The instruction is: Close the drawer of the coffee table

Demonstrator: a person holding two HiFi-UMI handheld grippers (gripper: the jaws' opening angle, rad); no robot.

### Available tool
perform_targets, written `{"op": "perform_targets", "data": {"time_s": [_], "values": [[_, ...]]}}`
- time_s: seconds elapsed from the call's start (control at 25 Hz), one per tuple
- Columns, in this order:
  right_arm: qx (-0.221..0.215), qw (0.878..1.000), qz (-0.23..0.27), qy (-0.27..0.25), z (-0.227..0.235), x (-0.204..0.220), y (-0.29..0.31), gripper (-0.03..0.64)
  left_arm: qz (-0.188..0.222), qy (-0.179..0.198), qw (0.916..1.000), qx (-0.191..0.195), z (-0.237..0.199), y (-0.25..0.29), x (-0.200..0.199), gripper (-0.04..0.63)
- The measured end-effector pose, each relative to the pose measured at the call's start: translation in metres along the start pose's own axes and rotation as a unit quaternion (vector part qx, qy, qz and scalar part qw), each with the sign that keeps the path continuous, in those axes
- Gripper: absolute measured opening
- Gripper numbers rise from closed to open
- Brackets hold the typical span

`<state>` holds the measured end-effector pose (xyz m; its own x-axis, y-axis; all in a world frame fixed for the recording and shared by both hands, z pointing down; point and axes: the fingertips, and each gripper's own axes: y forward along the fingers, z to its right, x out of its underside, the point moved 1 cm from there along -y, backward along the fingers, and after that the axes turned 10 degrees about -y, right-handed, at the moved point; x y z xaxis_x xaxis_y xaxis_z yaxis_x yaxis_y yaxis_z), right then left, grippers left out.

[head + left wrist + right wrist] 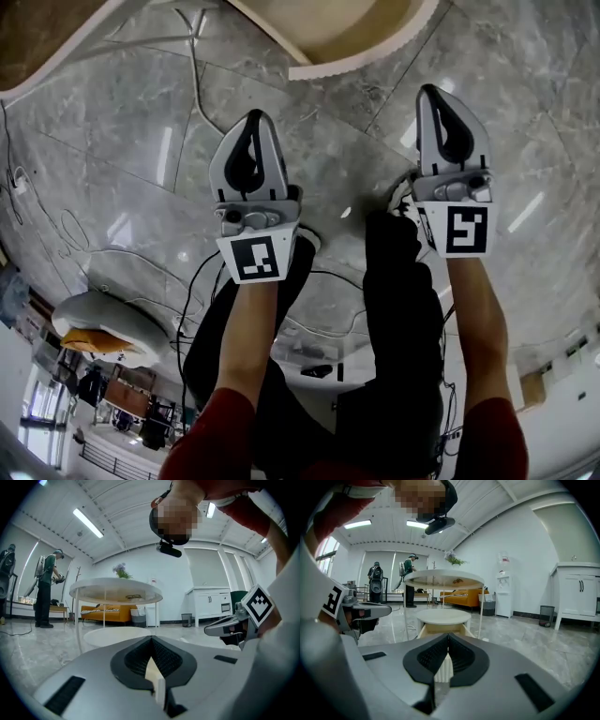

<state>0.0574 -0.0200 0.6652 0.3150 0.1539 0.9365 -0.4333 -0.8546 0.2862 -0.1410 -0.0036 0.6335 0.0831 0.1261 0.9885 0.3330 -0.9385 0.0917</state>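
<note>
1. Head view. Both tools are held out over the marble floor (112, 141), level with each other. The left gripper (252, 120) is clenched and so is the right gripper (432, 92), and neither carries anything. The coffee table (375, 58) shows only as a curved white rim at the top edge, well ahead of both tips. We cannot pick out the drawer here.

2. Left gripper view. The left gripper (151, 639) has its jaws pressed together with nothing between them and touches nothing. The coffee table (116, 588) stands ahead across the floor, glass top over a low white disc. The drawer does not show from this side. The right gripper (221, 629) hangs just beside.

3. Right gripper view. The right gripper (447, 635) is clamped tight and empty. Straight ahead the drawer (443, 629) stands pulled out under the table's white lower disc, wooden inside towards us.

4. Our judgement: closed jaws suit a push. We would go in low, set the tips flat on the middle of the drawer front, and press straight along its run, since an off-centre shove may jam it.
</note>
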Motion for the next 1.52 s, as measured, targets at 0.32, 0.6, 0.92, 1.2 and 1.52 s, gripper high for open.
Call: {"op": "perform_targets", "data": {"time_s": [0.32,0.6,0.92,1.2,1.52], "values": [[0.002,0.999,0.034,0.006,-0.018,0.107,0.039,0.023,0.024,-0.025,0.9980,-0.053,-0.020,0.009,0.122,0.012],[-0.001,0.999,0.031,0.021,-0.021,0.146,0.052,0.023,0.049,-0.003,0.9958,-0.077,-0.023,0.013,0.174,0.012],[0.001,0.999,0.032,0.035,-0.012,0.156,0.050,0.023,0.040,0.022,0.9922,-0.116,-0.027,0.012,0.188,0.012],[-0.021,0.999,0.034,0.026,-0.017,0.159,0.056,0.024,0.031,0.023,0.9956,-0.085,0.000,0.016,0.189,0.012],[-0.023,0.999,0.038,0.027,-0.017,0.158,0.059,0.026,0.031,0.018,0.9965,-0.075,0.009,0.020,0.193,0.012]]}}
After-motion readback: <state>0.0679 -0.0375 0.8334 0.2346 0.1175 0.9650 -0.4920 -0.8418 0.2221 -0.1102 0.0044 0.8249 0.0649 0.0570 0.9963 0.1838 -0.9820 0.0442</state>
